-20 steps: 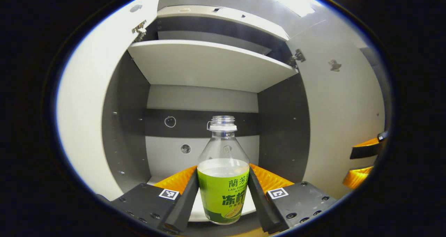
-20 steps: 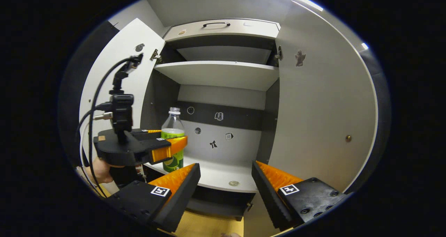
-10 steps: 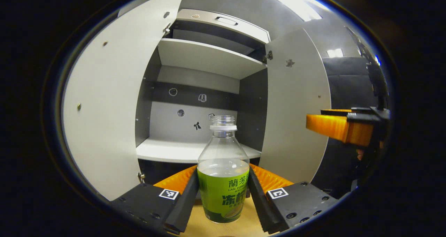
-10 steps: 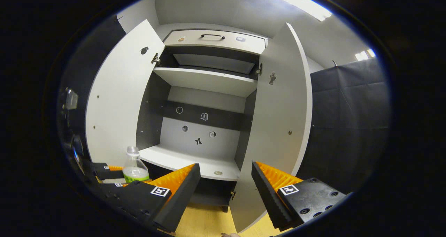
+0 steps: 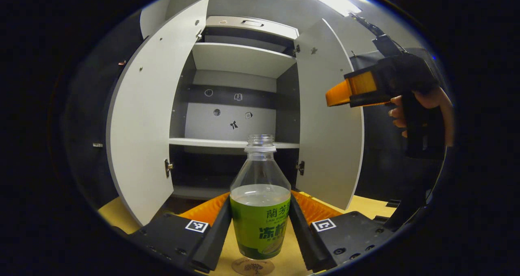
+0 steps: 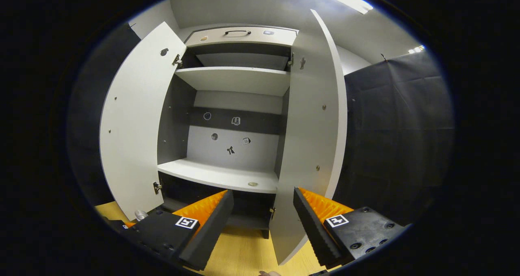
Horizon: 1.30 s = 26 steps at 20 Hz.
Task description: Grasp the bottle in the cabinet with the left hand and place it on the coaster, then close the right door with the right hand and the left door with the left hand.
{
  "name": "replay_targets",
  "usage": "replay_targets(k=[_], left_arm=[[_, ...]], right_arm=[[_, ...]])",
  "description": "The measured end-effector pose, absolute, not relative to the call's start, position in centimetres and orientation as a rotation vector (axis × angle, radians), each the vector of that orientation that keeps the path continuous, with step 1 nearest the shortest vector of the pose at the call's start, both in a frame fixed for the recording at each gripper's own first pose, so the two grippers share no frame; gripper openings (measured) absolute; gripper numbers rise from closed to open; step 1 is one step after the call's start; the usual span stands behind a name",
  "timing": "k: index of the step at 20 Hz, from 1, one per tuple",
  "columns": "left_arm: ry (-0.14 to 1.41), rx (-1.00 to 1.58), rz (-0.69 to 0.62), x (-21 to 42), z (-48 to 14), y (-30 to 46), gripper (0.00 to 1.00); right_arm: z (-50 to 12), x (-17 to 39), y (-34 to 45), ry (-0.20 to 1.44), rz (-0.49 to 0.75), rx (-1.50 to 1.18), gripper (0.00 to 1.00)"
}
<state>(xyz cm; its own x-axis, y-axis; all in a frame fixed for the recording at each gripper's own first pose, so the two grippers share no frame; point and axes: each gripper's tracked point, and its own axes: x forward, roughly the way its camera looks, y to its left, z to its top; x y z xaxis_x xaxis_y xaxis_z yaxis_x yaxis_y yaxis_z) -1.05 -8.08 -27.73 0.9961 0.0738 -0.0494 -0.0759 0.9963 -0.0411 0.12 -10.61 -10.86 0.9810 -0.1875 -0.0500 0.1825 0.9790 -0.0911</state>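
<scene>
A two-door cabinet (image 5: 239, 61) stands open in a cloth-walled booth, its flat pale panels framing dark inner walls and smooth light shelves. In the left gripper view, the left door (image 5: 148, 117) swings wide to the left of the left gripper (image 5: 260, 223), whose ridged fingers (image 5: 207, 211) press on both sides of the bottle (image 5: 260, 211), holding it upright between them. The bottle is clear, round-shouldered plastic with an uncapped threaded neck and a glossy green label around its lower half; it is partly filled with a clear liquid that reaches just above the label. Directly beneath its base lies a round coaster (image 5: 252, 266) on the yellow wooden tabletop (image 5: 118, 217); whether bottle and coaster touch cannot be told. Ahead of the fingers, small stickers (image 5: 234, 125) dot the cabinet's back wall, and to the right the right door (image 5: 329, 121) stands ajar. Farther right and higher, a hand (image 5: 422, 109) grips the right gripper (image 5: 345, 93), seen side-on. In the right gripper view, the right gripper's (image 6: 263, 215) serrated fingers stand well apart with nothing between them, pointing at the cabinet's bare middle shelf (image 6: 219, 174), where a small round disc (image 6: 252, 184) lies near the front edge. The right door's (image 6: 313, 138) edge rises just above the right-hand finger, with the black cloth wall (image 6: 398, 138) beyond it.
</scene>
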Motion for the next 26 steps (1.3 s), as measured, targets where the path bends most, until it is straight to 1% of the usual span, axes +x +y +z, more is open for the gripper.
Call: replay_targets(k=[4, 7, 10, 13, 17, 23, 26], left_arm=[[0.051, -0.037, 0.141, -1.9, -32.2, -7.1, 0.77], [0.044, -0.049, 0.169, -2.2, -34.1, -6.5, 0.78], [0.056, -0.057, 0.171, -1.9, -35.7, -6.4, 0.78], [0.068, -0.058, 0.166, -1.6, -36.8, -6.3, 0.78], [0.086, -0.042, 0.143, -1.4, -37.8, -7.1, 0.78], [0.08, -0.034, 0.127, -1.1, -38.1, -7.4, 0.8], [0.126, -0.035, 0.123, -1.4, -39.5, -7.7, 0.81]], right_arm=[[-13.4, -1.0, -10.6, 0.068, -0.179, -0.091, 0.98], [-15.2, -1.7, -9.8, 0.091, -0.158, -0.085, 0.98], [-17.1, -2.3, -8.8, 0.131, -0.127, -0.105, 0.98], [-17.1, -2.9, -8.0, 0.126, -0.1, -0.094, 0.98], [-17.3, -2.9, -8.3, 0.122, -0.111, -0.068, 0.98], [-18.1, -2.6, -7.6, 0.137, -0.084, -0.079, 0.98], [-18.6, -2.6, -7.5, 0.15, -0.074, -0.083, 0.98]])
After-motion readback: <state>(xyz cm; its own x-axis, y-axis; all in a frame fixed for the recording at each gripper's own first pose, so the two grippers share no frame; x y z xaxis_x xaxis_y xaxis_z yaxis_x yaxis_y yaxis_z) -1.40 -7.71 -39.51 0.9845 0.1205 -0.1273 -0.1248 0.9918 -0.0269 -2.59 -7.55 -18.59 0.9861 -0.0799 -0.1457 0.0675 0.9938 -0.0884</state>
